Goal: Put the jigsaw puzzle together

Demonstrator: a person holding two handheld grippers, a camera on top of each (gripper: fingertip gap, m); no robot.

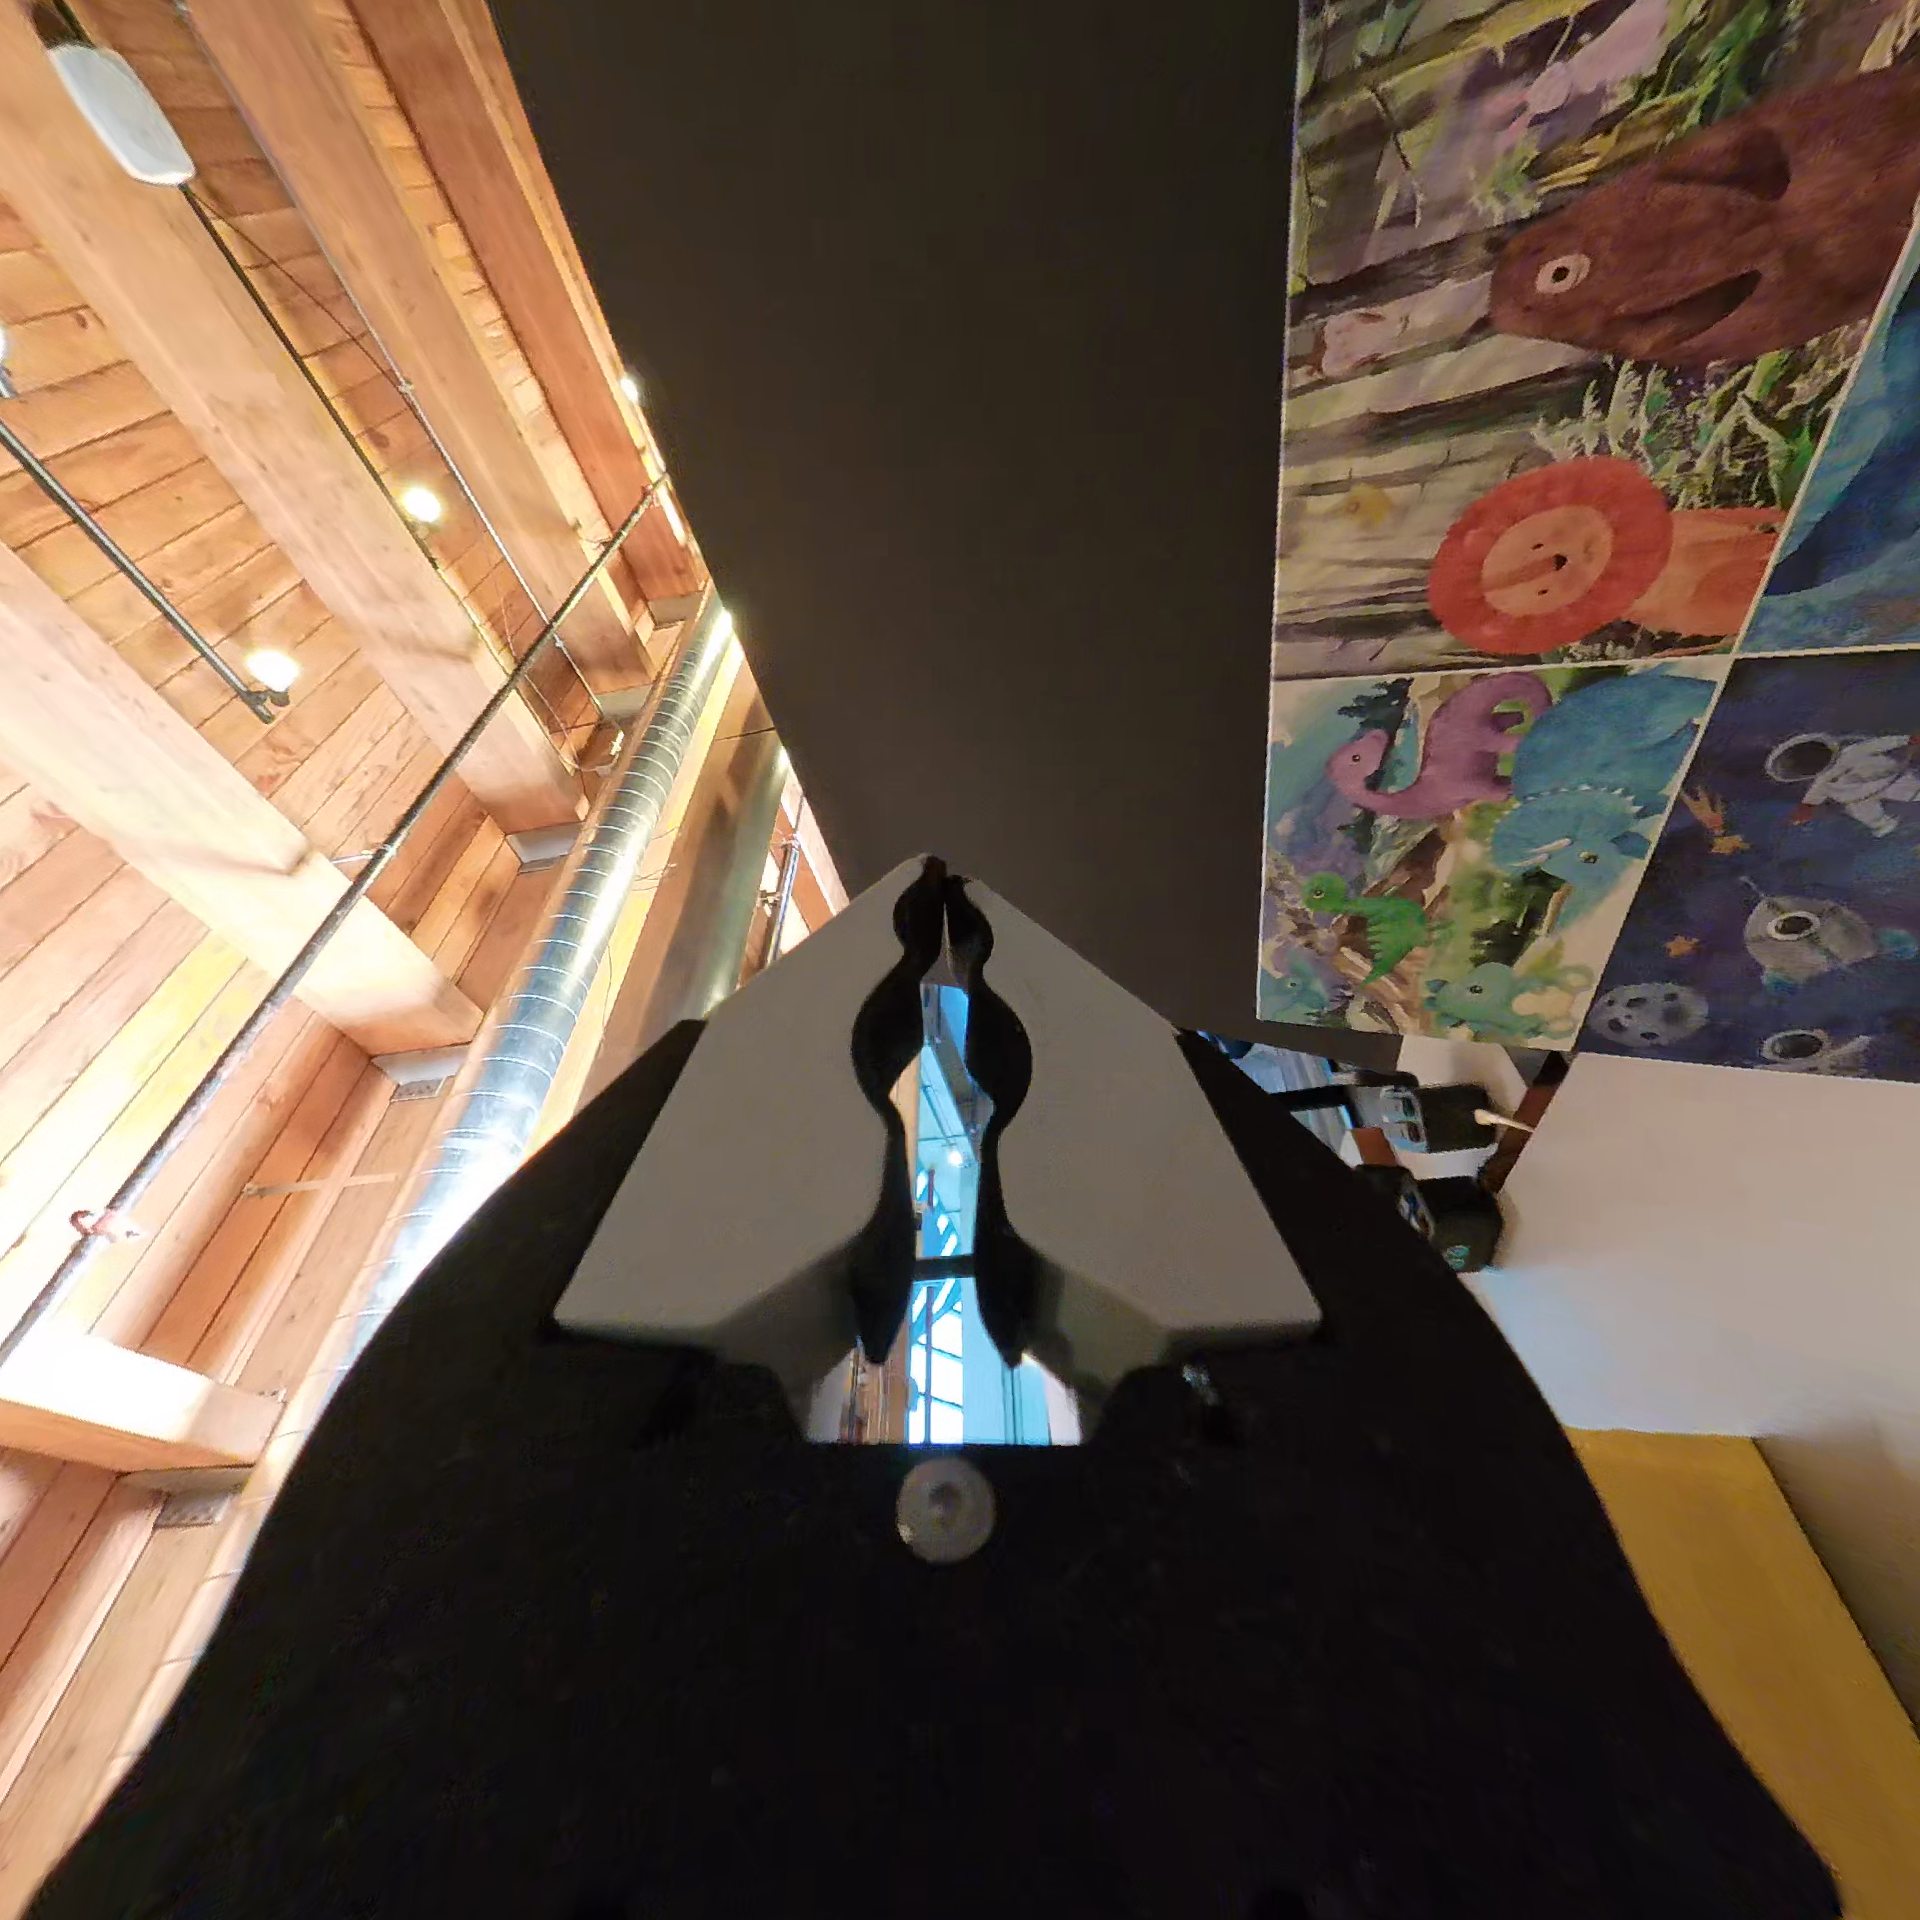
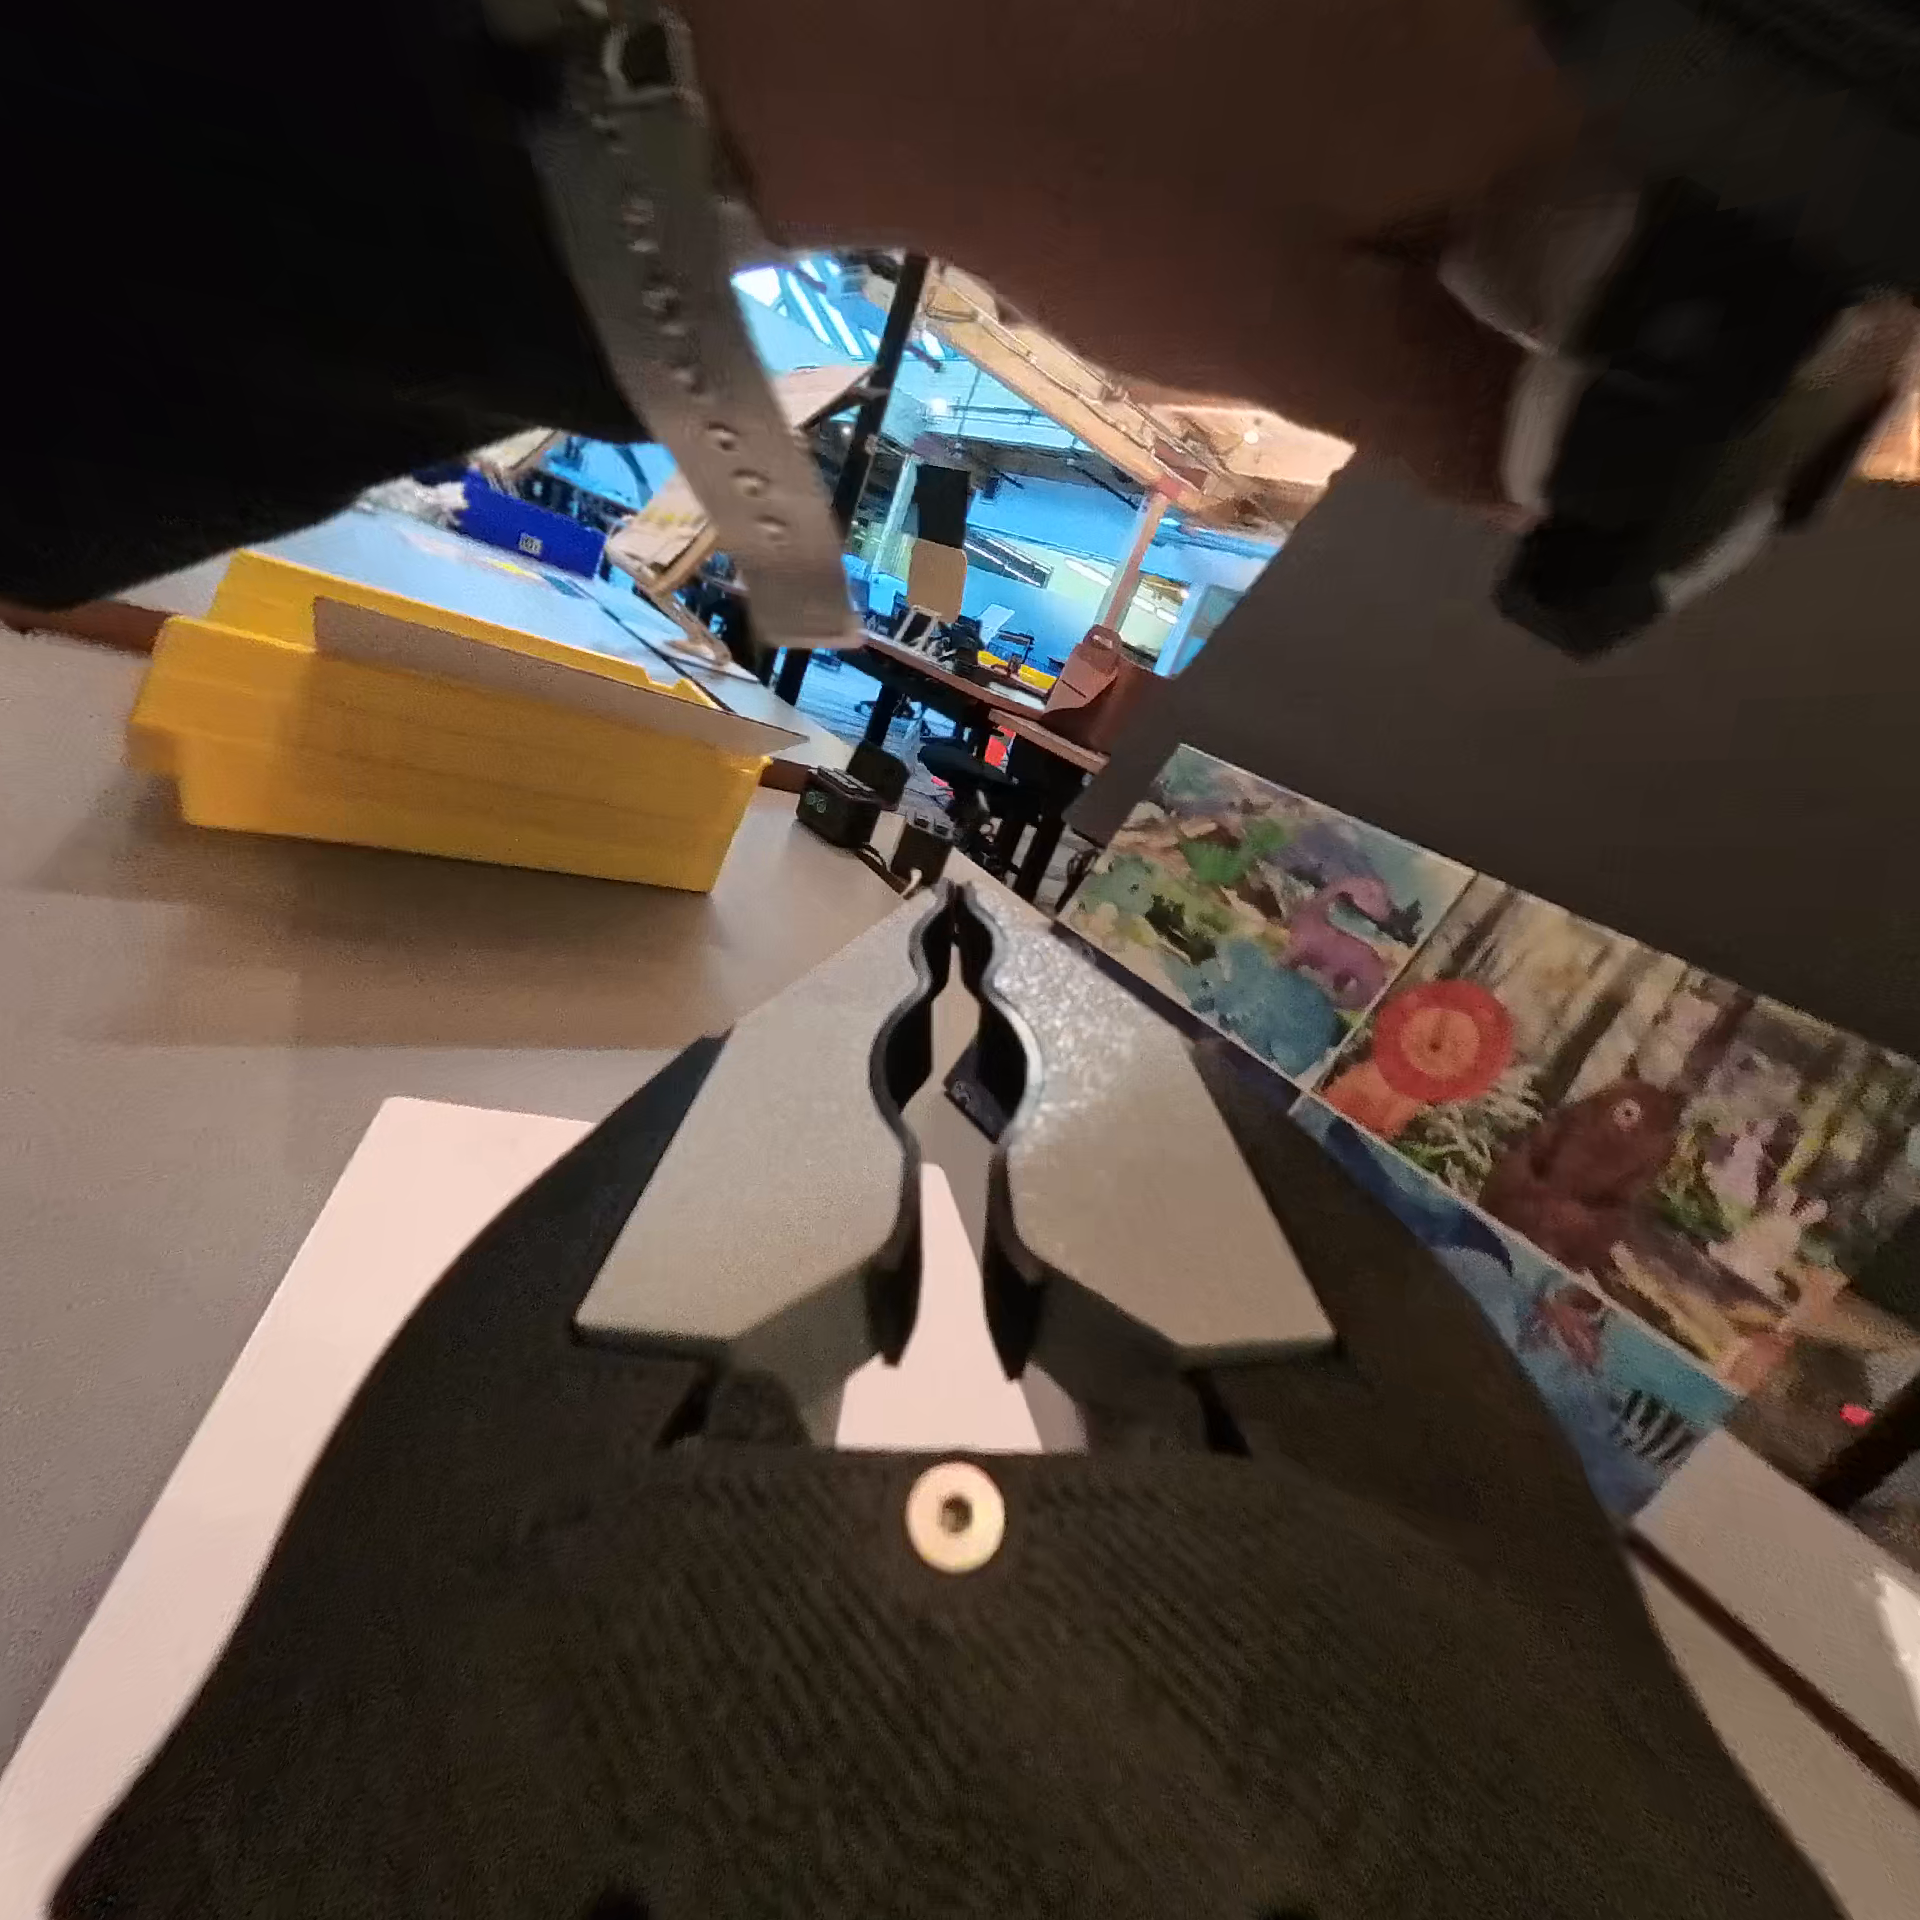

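Observation:
A large flat panel, dark grey (image 1: 935, 416) with a four-scene animal and space print (image 1: 1558, 520), is tilted up over the table; it also shows in the right wrist view (image 2: 1455, 1039). My left gripper (image 1: 940, 883) points up at the ceiling, shut on the panel's lower corner, with a thin pale edge between its tips. It appears blurred at the panel's top in the right wrist view (image 2: 1662, 468). My right gripper (image 2: 956, 904) is shut, low over a white sheet (image 2: 312, 1299), tips beside the print's corner. No loose puzzle pieces show.
A yellow bin (image 2: 416, 758) with a white sheet in it stands on the grey table (image 2: 208, 987) to the left. Small black devices (image 2: 852, 800) sit at the far edge. A person's arm with a grey strap (image 2: 707, 364) crosses overhead. Wooden ceiling beams (image 1: 260, 623) are above. About 20 cm separates my left fingertips from my right.

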